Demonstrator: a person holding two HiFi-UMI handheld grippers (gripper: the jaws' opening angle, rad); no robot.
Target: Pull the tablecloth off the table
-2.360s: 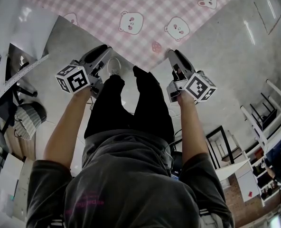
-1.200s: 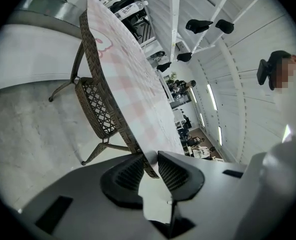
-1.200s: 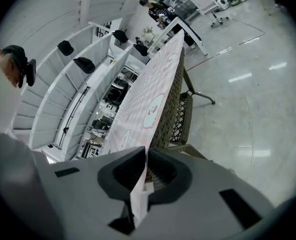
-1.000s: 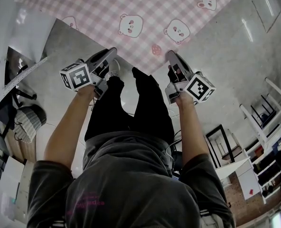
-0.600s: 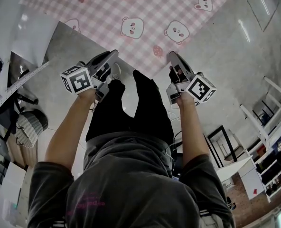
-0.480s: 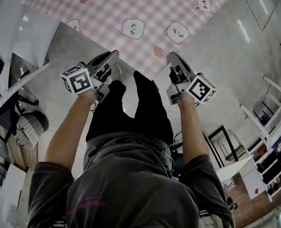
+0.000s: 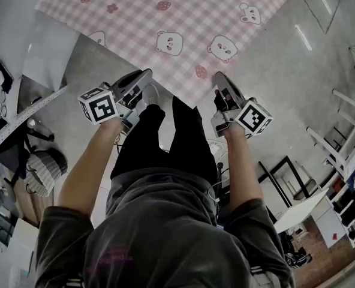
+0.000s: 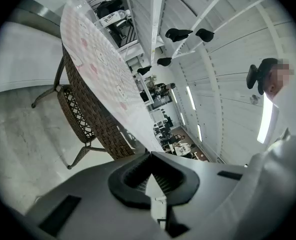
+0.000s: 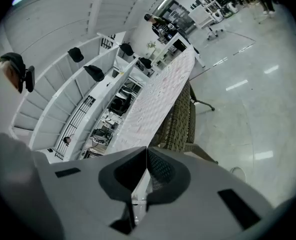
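1. Drawn back from the wicker table (image 8: 95, 119) since a second ago: rim then right at the jaws in both gripper views, now well beyond them. More of the tablecloth (image 7: 183, 17) in the head view too.
2. Left gripper (image 7: 143, 77): clamped tight on the near hem of the tablecloth, a pale fold pinched between the ribbed pads.
3. Right gripper (image 7: 220, 83): likewise closed on that same hem, well apart from the left. Probably spaced so to take the edge at two spots and keep it from bunching.
4. Tablecloth: spread flat over most of the table top, only the near edge clear of the rim and stretched toward the jaws.
5. Held about level with the top, judging by its edge-on look in both gripper views. Likely meant to slide the cloth along the surface rather than lift it.
6. Judged partway through the pull, with most of the cloth left to come off.
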